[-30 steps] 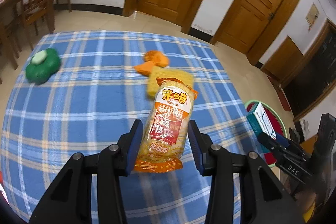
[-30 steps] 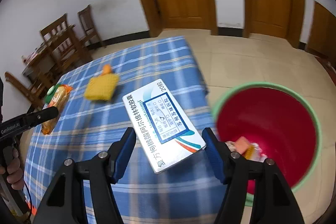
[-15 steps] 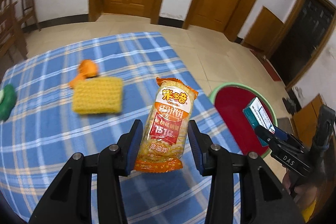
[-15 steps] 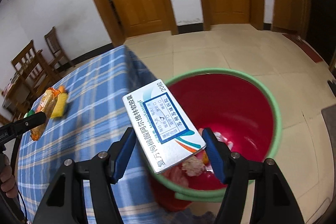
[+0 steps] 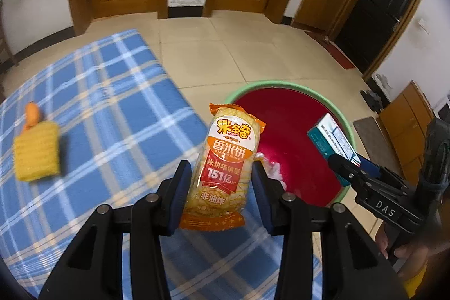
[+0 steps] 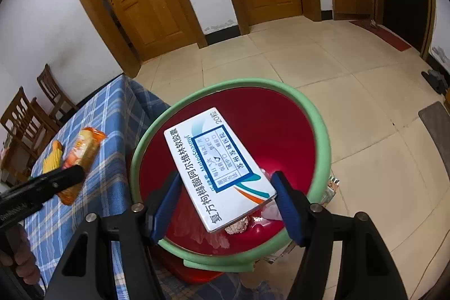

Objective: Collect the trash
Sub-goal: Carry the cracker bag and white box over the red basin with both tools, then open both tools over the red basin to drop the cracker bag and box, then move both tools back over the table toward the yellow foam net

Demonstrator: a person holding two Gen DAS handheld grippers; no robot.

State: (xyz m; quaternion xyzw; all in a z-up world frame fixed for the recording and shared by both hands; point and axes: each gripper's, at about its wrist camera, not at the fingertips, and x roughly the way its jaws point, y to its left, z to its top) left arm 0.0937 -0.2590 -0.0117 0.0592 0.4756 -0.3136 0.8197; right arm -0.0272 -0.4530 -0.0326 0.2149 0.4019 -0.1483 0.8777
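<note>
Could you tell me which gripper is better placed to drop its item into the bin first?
Right. The right gripper holds the medicine box directly over the red bin; the left gripper's snack packet hangs above the table edge.

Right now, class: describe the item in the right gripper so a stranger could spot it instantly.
Find the red bin with a green rim beside the blue plaid table. Above it, the right gripper holds a flat white medicine box, with blue Chinese print, unlike the orange snack packet.
</note>
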